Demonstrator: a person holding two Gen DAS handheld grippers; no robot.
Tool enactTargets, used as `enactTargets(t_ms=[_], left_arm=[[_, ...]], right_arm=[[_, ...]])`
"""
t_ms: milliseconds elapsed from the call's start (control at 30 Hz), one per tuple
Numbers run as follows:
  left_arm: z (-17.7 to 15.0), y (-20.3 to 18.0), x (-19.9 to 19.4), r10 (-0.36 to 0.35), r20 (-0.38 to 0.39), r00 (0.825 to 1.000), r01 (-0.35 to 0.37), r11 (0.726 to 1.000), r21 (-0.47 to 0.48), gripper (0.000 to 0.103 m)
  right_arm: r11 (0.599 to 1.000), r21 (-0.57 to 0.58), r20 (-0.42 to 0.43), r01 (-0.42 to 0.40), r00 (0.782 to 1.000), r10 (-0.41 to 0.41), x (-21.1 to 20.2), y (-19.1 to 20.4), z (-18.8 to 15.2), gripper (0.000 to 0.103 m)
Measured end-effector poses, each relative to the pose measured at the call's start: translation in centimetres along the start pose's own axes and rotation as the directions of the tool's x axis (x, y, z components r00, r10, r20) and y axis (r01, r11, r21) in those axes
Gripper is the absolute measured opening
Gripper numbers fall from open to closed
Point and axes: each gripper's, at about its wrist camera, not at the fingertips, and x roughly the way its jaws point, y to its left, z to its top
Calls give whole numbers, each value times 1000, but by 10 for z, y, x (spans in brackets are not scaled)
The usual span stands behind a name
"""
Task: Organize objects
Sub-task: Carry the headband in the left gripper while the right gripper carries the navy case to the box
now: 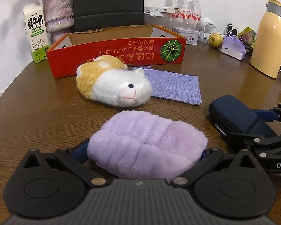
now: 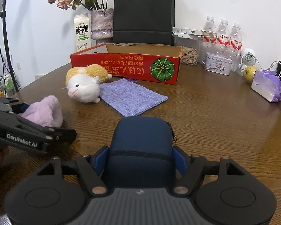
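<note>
Gripping the fluffy lilac pouch (image 1: 147, 146) in your left hand-held gripper (image 1: 140, 154), your right hand-held gripper (image 2: 140, 158) clasps the navy case (image 2: 142, 144), both nearer you than the red box (image 1: 114, 51).

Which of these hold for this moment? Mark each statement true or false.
1. The left claw holds the purple fluffy pouch. True.
2. The hamster plush lies inside the red cardboard box. False: it lies on the wooden table, in front of the box.
3. The right claw has the navy zip case between its fingers. True.
4. The purple woven cloth lies draped over the hamster plush. False: it lies flat on the table beside the plush.
5. The milk carton lies tipped over. False: it stands upright.
</note>
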Motion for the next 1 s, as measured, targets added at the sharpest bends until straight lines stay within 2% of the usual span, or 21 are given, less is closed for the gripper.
enactTargets(t_ms=[67, 167, 300, 400, 467, 600, 700, 933, 1000], left_arm=[[-1, -1, 0, 4, 7, 1000, -4, 1000, 2, 101], [-2, -2, -5, 19, 31, 999, -19, 1000, -9, 88], [-3, -3, -8, 29, 50, 998, -29, 1000, -7, 74], [-4, -4, -11, 41, 59, 997, -41, 999, -6, 68], [-5, -7, -12, 52, 67, 996, -52, 999, 4, 67], [-5, -6, -12, 53, 67, 996, -53, 999, 0, 68], [-4, -3, -11, 48, 60, 997, -47, 999, -19, 70], [-5, -1, -10, 46, 58, 997, -45, 999, -27, 71], [-5, -2, -12, 46, 64, 997, -45, 999, -21, 62]], right_arm=[[1000, 0, -1, -2, 1000, 2, 0, 0, 0, 73], [1000, -5, -6, -2, 1000, 2, 1, 2, 0, 78], [1000, -3, -7, 2, 1000, -2, 2, 2, 0, 80], [1000, 0, -10, 5, 1000, -5, 2, 2, 0, 82], [1000, 1, -14, 6, 1000, -6, 3, 2, 0, 85], [1000, -2, -30, 0, 1000, 0, 6, 3, 1, 98], [1000, 2, -38, 1, 999, -1, 7, 2, 1, 103], [1000, 2, -39, 0, 999, 0, 7, 3, 1, 103], [1000, 2, -39, 0, 999, 0, 7, 3, 1, 103]])
